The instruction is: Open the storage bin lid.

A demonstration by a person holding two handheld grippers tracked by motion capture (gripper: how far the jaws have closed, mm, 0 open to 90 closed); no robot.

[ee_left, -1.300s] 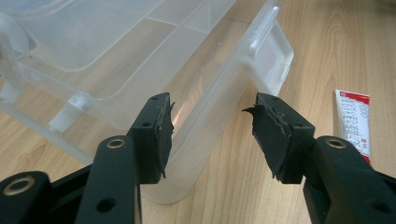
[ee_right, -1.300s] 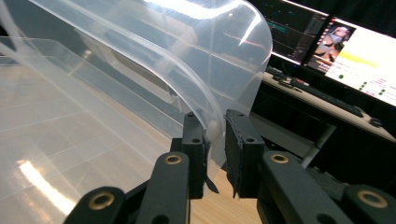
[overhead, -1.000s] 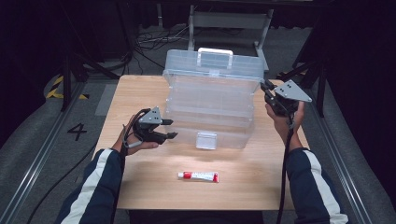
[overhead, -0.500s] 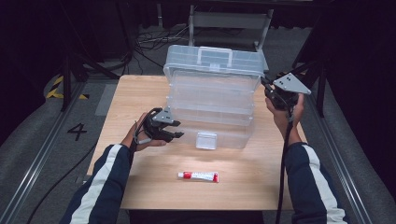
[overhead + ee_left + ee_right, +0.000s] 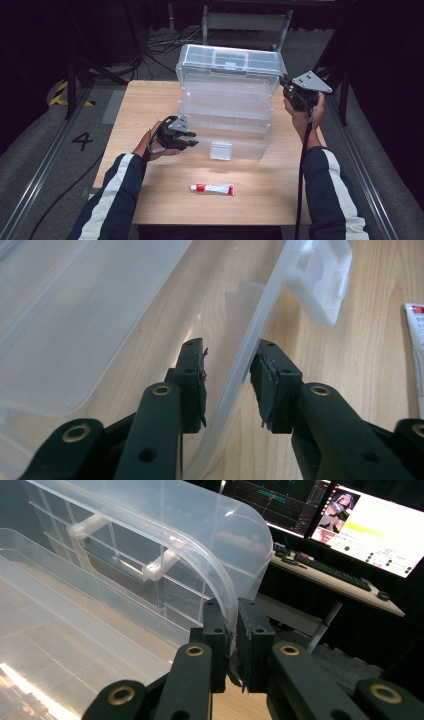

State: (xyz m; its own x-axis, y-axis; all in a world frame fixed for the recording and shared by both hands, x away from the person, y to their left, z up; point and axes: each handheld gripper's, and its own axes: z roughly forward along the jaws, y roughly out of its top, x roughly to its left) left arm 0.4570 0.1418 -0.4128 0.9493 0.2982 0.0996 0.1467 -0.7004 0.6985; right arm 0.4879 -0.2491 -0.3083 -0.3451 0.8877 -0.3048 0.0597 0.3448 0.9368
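Storage box (image 5: 227,115), clear plastic, is seen standing on the bench (image 5: 150,100) toward its far side, with the hinged lid (image 5: 230,62) raised above the base. Lid is gripped at its curved corner edge by the right gripper (image 5: 232,640); in the right gripper view the jaws are clamped together on that thin rim, judged to be how the lid is kept up and the interior left accessible. Left gripper (image 5: 229,382) is placed at the near left wall of the base; in the left gripper view the wall's rim runs between the jaws, which have just been closing but stand apart with a gap visible at each pad, so no grip is made yet. This placement is judged to be for steadying the base against the pull on the lid

Box is noted as transparent and faintly milky, stepped along its sides, with ribbing and a moulded handle on the lid and a white latch (image 5: 221,150) on the front wall. Wood grain is visible through the walls. A small red-and-white tube (image 5: 212,188) lies on the bench near the front, apart from the box
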